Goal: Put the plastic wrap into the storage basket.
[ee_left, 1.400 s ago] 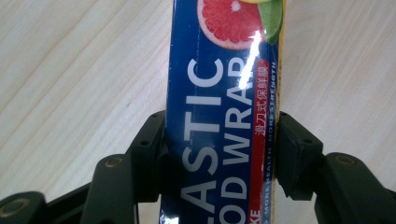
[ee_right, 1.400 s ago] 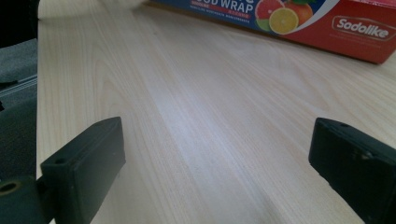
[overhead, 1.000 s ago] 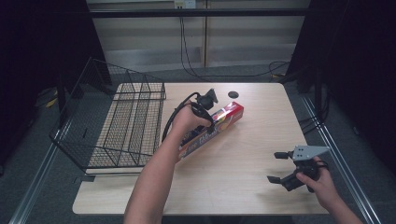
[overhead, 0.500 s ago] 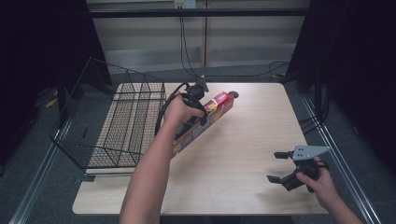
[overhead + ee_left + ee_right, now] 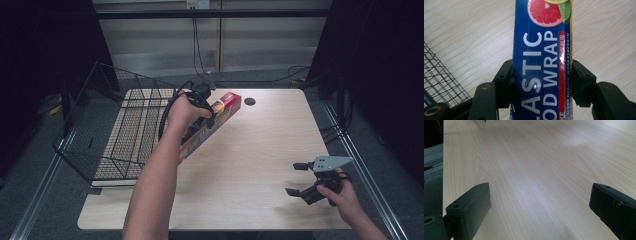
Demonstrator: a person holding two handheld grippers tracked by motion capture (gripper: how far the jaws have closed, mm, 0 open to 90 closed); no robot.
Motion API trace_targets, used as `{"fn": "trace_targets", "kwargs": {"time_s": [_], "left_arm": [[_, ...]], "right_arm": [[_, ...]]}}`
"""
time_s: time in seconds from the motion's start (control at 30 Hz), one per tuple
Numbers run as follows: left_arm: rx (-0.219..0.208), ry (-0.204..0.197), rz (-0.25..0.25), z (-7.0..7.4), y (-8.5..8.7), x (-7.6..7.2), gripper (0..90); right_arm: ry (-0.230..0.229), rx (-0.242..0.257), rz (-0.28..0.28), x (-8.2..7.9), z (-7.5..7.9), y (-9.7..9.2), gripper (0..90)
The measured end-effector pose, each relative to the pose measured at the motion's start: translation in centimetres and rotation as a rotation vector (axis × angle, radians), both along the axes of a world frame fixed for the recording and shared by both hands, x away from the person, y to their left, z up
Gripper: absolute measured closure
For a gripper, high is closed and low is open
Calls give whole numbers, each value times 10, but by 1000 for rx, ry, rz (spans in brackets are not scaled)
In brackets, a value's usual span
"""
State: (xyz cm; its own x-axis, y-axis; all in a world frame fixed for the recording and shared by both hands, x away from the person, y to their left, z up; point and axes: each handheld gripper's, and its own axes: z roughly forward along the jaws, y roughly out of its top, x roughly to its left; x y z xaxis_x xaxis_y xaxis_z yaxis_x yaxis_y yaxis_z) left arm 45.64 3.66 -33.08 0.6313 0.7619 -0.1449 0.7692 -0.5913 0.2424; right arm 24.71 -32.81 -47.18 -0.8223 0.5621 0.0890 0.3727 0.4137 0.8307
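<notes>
left gripper [image 5: 541, 75] clamps box [image 5: 541, 62] reading "PLASTIC FOOD WRAP" | right gripper [image 5: 540, 207] agape, empty

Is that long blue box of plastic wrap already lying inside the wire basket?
No, the plastic wrap box is clamped in the left gripper, tilted above the table beside the wire basket.

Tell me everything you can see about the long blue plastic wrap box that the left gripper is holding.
The long blue cardboard plastic wrap box is narrow and rectangular, printed with white "PLASTIC FOOD WRAP" lettering, a red stripe, a yellow edge and a cut grapefruit picture. Its far end is red. The left gripper clamps it across its width, black jaws pressing both long sides. It looks tilted, far end higher, above the pale wooden table, beside the black wire basket. Whether its near end still touches the table is unclear.
</notes>
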Motion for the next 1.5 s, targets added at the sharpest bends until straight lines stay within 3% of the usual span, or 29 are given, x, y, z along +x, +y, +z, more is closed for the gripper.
{"fn": "trace_targets", "kwargs": {"time_s": [0.67,1.2,1.5], "left_arm": [[-10,0,120,33,30,-4,450],[19,-3,175,53,60,-4,450],[14,-2,208,62,72,-5,451]], "right_arm": [[-7,8,-10,-1,1,0,37],[-1,8,0,-1,1,0,36],[2,5,0,-1,1,1,36]]}}
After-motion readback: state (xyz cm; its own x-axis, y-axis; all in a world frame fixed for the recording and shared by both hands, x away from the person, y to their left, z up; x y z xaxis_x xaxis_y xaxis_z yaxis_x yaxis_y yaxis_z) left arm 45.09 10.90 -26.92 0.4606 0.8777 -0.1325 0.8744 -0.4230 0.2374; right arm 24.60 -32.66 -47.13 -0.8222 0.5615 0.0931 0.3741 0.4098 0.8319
